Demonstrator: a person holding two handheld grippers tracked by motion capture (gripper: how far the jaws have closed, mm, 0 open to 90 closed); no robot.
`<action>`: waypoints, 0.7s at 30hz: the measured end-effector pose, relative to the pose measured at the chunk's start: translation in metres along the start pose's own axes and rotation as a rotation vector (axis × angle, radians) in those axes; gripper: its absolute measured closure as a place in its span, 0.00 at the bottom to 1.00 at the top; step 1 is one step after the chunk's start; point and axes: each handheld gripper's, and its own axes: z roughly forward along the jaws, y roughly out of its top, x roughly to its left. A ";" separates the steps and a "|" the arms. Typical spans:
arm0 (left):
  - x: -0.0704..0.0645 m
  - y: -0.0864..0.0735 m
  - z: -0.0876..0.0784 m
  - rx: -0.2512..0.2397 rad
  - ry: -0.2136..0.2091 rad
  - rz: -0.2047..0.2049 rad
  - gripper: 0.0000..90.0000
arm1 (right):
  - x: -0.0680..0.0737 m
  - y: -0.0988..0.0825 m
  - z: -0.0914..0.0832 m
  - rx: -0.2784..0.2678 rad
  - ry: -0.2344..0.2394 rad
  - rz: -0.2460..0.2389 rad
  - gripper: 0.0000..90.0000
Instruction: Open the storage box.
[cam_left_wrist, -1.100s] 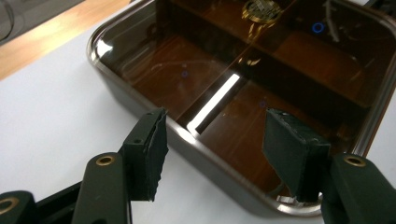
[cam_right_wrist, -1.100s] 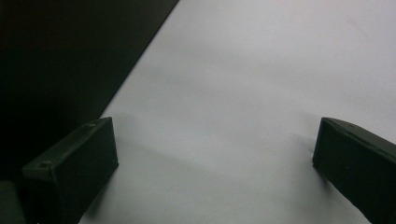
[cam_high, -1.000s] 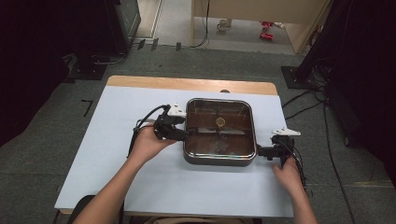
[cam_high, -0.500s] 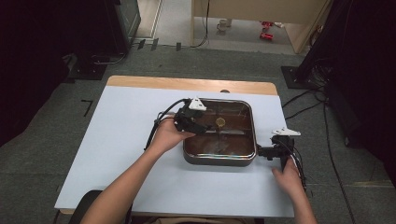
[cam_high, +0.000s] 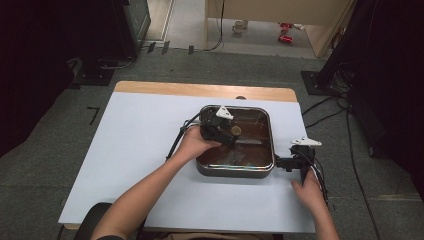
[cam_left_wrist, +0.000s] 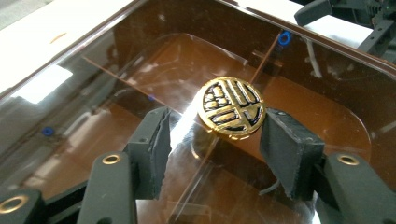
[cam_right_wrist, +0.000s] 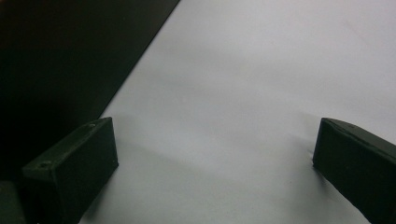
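While I am leaning in from the near edge of the table (cam_high: 125, 165), my right gripper (cam_high: 283, 163) is resting at about four o'clock from the pan (cam_high: 235, 170), just beside its right wall, with my right hand (cam_high: 309, 191) behind it. In the right gripper view its two black jaws are standing wide apart over bare pale tabletop with nothing between them, and the pan's dark side is running along at ten o'clock.

Farther in, my left hand (cam_high: 196, 144) is reaching over the pan's left rim, and my left gripper (cam_high: 227, 136) is hovering above the glass lid (cam_left_wrist: 93, 93) near the middle of the pan. Its jaws have just been closing (not all the way), and they are now sitting either side of the round gold knob (cam_left_wrist: 231, 107) at the lid's centre. In the left gripper view the right pad is standing right up against the knob's edge at three o'clock, while the left pad is staying a clear gap away at nine o'clock, so I am not gripping it yet. The knob is carrying a black pattern on gold and sitting upright on the lid, which is lying flat over the brown pan.

Beyond the pan, at twelve o'clock, the table's wooden far edge (cam_high: 200, 90) is showing, with grey floor behind it.
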 end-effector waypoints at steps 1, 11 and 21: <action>0.000 0.000 0.000 0.000 0.000 0.000 0.52 | 0.000 0.000 0.000 0.000 0.001 0.000 0.00; 0.000 0.003 0.002 -0.020 -0.043 -0.052 0.66 | 0.000 0.000 0.000 0.000 0.000 0.000 0.00; -0.001 0.017 -0.024 -0.079 -0.056 -0.062 0.66 | 0.000 0.000 0.000 -0.001 -0.002 -0.003 0.00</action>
